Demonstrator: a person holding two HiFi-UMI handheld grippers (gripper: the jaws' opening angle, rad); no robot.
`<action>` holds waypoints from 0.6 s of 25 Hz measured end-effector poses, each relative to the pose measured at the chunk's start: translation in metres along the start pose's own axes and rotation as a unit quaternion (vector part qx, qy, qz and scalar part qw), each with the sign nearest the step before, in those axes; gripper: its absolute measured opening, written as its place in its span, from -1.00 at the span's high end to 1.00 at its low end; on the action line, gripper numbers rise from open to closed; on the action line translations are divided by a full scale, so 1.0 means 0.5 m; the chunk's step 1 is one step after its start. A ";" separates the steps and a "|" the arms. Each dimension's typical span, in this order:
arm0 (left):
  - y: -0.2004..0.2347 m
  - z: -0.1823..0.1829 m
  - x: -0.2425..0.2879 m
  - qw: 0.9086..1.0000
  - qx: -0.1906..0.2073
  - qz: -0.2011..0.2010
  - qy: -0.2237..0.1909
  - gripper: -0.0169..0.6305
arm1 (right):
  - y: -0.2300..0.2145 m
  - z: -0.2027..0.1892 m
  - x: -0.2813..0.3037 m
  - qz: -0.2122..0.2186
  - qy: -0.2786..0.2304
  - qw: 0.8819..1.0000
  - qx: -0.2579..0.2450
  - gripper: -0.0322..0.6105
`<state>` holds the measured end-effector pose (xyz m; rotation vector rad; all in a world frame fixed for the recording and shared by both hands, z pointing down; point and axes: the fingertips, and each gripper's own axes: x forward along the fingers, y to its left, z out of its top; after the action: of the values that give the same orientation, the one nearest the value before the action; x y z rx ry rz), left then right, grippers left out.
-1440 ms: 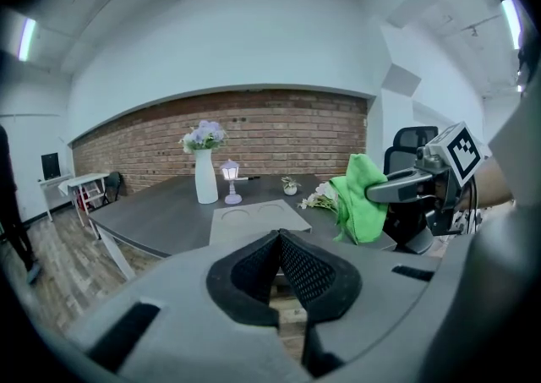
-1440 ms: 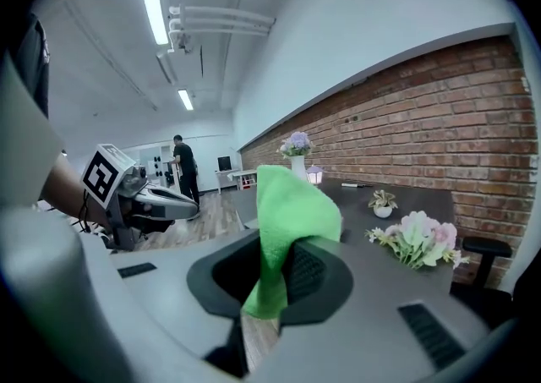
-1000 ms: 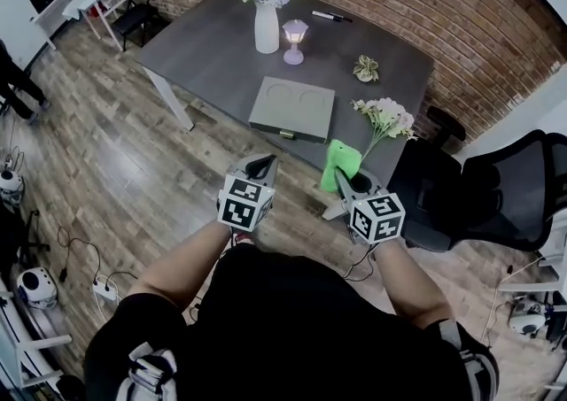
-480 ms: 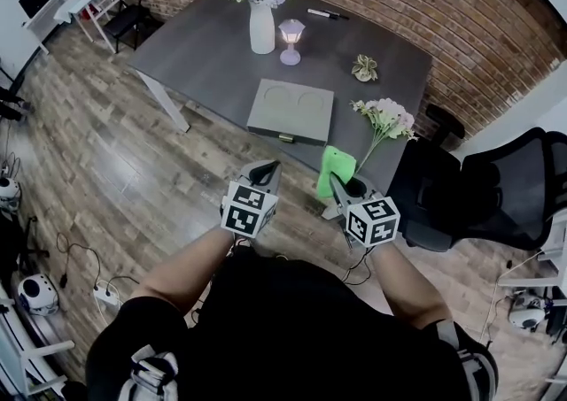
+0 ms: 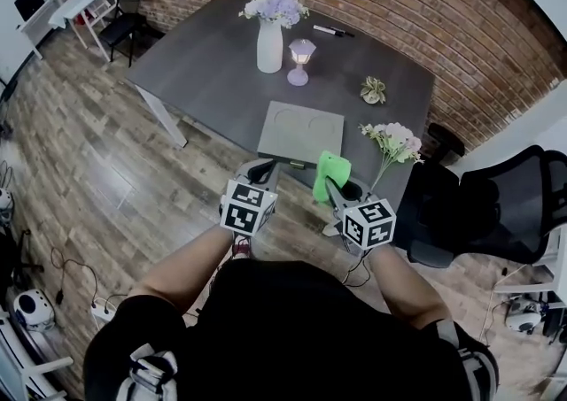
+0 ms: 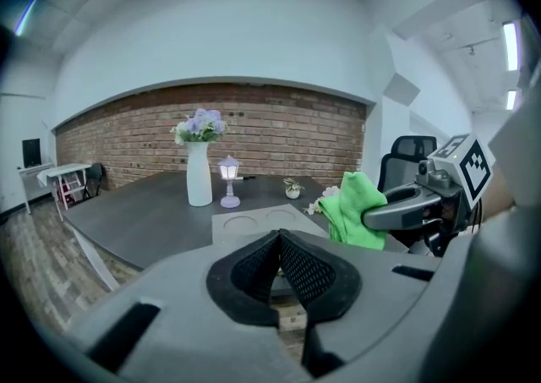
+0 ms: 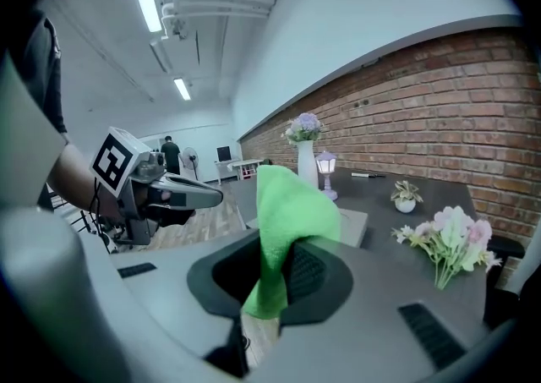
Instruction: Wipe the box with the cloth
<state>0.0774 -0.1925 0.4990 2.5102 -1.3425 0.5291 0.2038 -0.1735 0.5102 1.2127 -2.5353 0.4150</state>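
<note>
I'm clamping the green cloth [image 5: 329, 171] in my right gripper [image 5: 333, 188]. My left gripper [image 5: 264, 165] is hanging pinched together, empty, with the box [image 5: 301, 131] at 12 o'clock.

No text, label, brand or number can be read; only black-and-white square marker patterns show on the left gripper [image 5: 265, 165] and right gripper [image 5: 334, 188], lower centre of the head view.

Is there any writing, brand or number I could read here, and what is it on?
No readable text anywhere.
The left tool and right tool carry black-and-white square patterns, not words.
The box, cloth and pen show no legible print.
</note>
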 end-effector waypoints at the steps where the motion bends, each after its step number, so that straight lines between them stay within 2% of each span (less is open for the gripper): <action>1: 0.017 0.011 0.004 1.000 0.000 -0.004 -0.004 0.92 | 0.003 0.011 0.015 -0.002 -0.001 1.000 -0.001 0.76; 9: 0.147 0.055 0.030 0.999 0.002 -0.027 -0.017 0.92 | 0.032 0.053 0.114 -0.019 0.022 1.000 -0.010 0.76; 15: 0.289 0.090 0.031 0.999 -0.015 -0.015 -0.038 0.92 | 0.067 0.096 0.206 -0.021 0.029 0.999 -0.018 0.76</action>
<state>-0.0263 -0.3002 0.4714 2.5464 -1.3261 0.4073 0.1090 -0.2439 0.5016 1.2195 -2.4534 0.3880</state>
